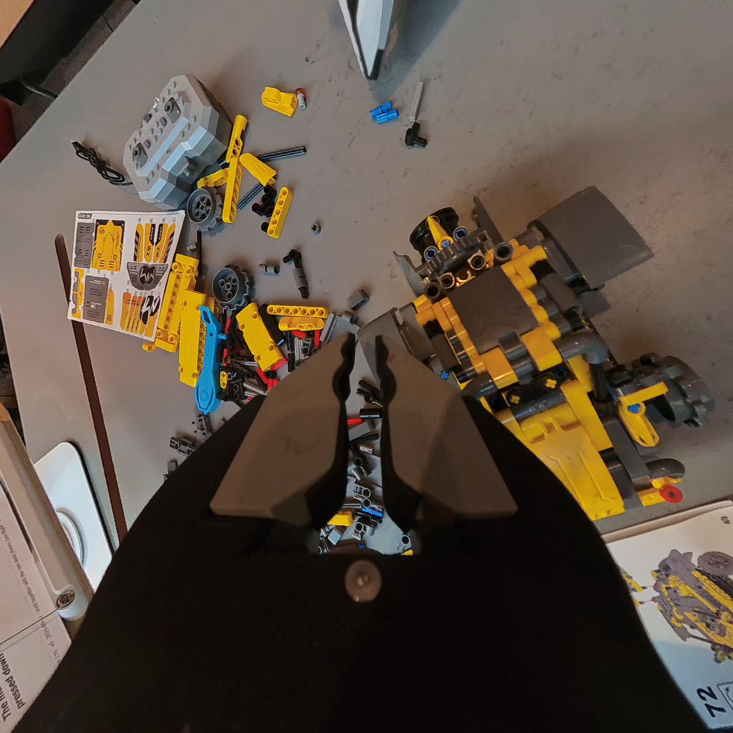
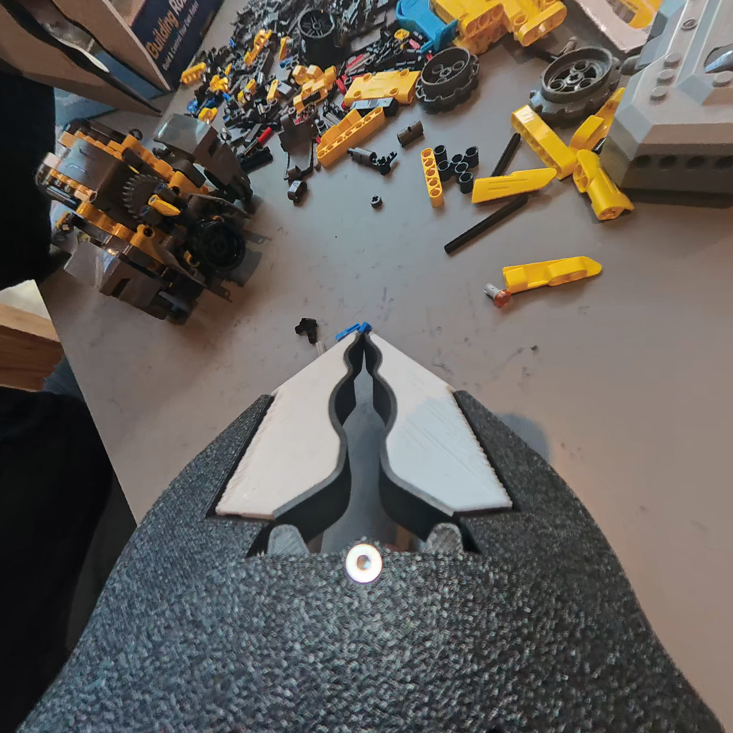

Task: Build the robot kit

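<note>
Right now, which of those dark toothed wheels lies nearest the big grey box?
The wheel touching the grey box's corner, under a yellow beam; the other wheel lies farther off, beside the sticker sheet.

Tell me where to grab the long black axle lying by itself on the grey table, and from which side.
Take the black axle mid-length from straight above, jaws closing across its thin width. It lies flat and diagonal, with bare table on both sides there; its upper end nears a yellow panel.
</note>
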The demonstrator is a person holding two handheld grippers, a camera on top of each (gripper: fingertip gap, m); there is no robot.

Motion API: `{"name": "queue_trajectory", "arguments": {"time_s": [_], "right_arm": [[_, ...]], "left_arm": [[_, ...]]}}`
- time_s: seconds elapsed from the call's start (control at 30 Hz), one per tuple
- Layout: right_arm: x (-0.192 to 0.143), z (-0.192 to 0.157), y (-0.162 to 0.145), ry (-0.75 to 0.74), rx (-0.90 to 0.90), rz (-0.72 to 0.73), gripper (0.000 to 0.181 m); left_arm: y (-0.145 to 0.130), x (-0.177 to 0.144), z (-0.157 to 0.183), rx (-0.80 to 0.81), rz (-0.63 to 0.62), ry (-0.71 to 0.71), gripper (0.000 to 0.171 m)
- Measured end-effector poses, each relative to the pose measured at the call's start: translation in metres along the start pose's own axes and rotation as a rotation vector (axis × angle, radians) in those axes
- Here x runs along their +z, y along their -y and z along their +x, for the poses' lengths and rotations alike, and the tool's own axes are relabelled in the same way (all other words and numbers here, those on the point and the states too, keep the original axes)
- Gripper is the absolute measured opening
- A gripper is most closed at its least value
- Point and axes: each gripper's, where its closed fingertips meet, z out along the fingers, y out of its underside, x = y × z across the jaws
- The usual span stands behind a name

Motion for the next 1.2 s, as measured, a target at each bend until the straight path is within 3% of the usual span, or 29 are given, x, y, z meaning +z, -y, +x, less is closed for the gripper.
{"name": "queue_trajectory", "arguments": {"time_s": [0.13, 0.27, 0.4, 0.5, 0.63, 0.7, 0.97, 1.1, 1.2], "right_arm": [[-0.012, 0.005, 0.013, -0.078, -0.037, 0.114, 0.000], [-0.034, 0.020, 0.031, -0.349, -0.146, 0.269, 0.000], [-0.035, 0.037, 0.028, -0.520, -0.200, 0.207, 0.000], [-0.035, 0.041, 0.029, -0.595, -0.250, 0.185, 0.010], [-0.045, 0.043, 0.036, -0.636, -0.268, 0.246, 0.019], [-0.050, 0.044, 0.038, -0.639, -0.255, 0.275, 0.030], [-0.057, 0.036, 0.047, -0.601, -0.260, 0.364, 0.039], [-0.067, 0.029, 0.054, -0.603, -0.280, 0.438, 0.042], [-0.076, 0.030, 0.058, -0.620, -0.276, 0.495, 0.057]], "left_arm": [[0.000, 0.000, 0.000, 0.000, -0.002, 0.003, 0.006], [0.007, -0.005, -0.004, 0.003, 0.018, 0.032, 0.006], [0.028, -0.021, -0.024, -0.011, 0.076, 0.173, 0.000], [0.041, -0.047, -0.031, -0.046, 0.074, 0.264, 0.012], [0.080, -0.101, -0.021, -0.183, 0.305, 0.297, 0.014], [0.083, -0.113, -0.015, -0.288, 0.350, 0.313, 0.022], [0.003, -0.110, 0.028, -0.712, 0.314, 0.413, 0.033], [-0.033, -0.106, 0.071, -0.827, 0.304, 0.379, 0.037], [-0.058, -0.104, 0.098, -0.882, 0.260, 0.397, 0.043]]}}
